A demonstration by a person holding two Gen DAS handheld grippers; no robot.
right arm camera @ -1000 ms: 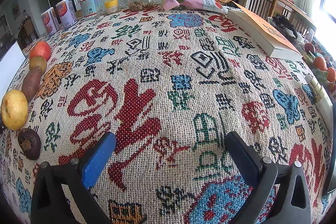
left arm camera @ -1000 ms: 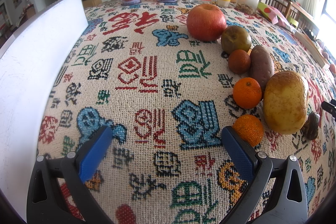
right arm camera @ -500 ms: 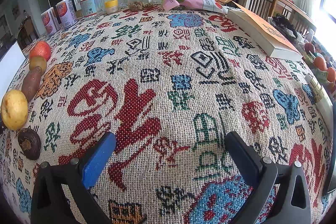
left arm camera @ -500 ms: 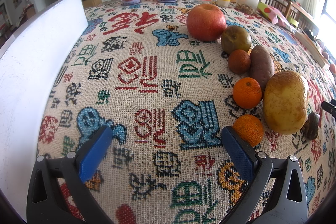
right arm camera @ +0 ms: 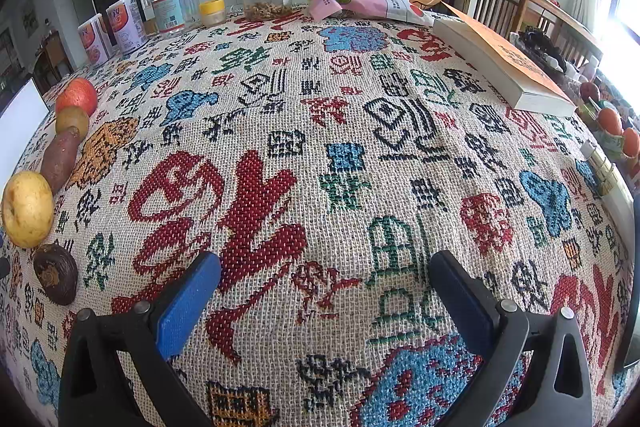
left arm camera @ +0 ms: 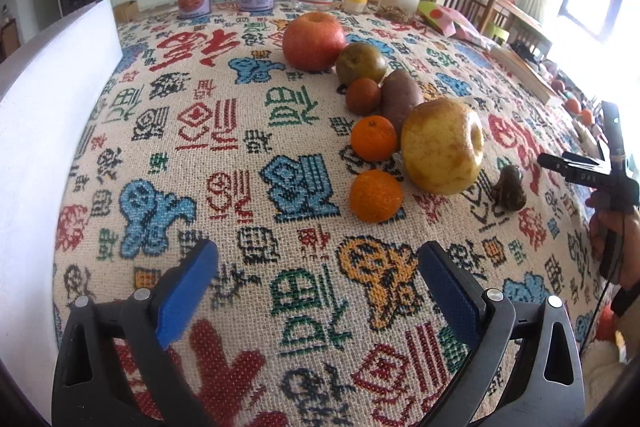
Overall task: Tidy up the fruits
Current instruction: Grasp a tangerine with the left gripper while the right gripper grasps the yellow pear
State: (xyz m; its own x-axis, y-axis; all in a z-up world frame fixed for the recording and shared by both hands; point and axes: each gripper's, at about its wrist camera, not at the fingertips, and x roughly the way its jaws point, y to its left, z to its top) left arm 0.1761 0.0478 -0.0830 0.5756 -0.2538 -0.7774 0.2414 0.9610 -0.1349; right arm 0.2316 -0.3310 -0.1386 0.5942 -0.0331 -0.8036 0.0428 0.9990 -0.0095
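The fruits sit in a loose line right of centre in the left wrist view, running from the upper middle down toward the lower right: a red apple at the top, a greenish-brown round fruit touching it, then a small dark reddish fruit beside a sweet potato, two oranges, the upper orange and the lower orange, a big yellow pear-like fruit, and a small dark brown piece just beyond it. In the right wrist view the same row hugs the left edge, with the apple uppermost and the dark piece lowest.

The left gripper is spread wide with nothing between its blue pads, low over the patterned tablecloth, the lower orange just ahead and to the right. The right gripper is equally wide open and empty, facing bare cloth, fruits well off to its left.

No fruit looks picked yet, so the step seems to be the first approach. The lower orange is probably the easiest start: it stands a little apart, so the pads can straddle its widest part without nudging the yellow fruit. Come in level, centre it, and close gently; round fruit will roll if struck off-centre. Where the fruits should go is not evident here
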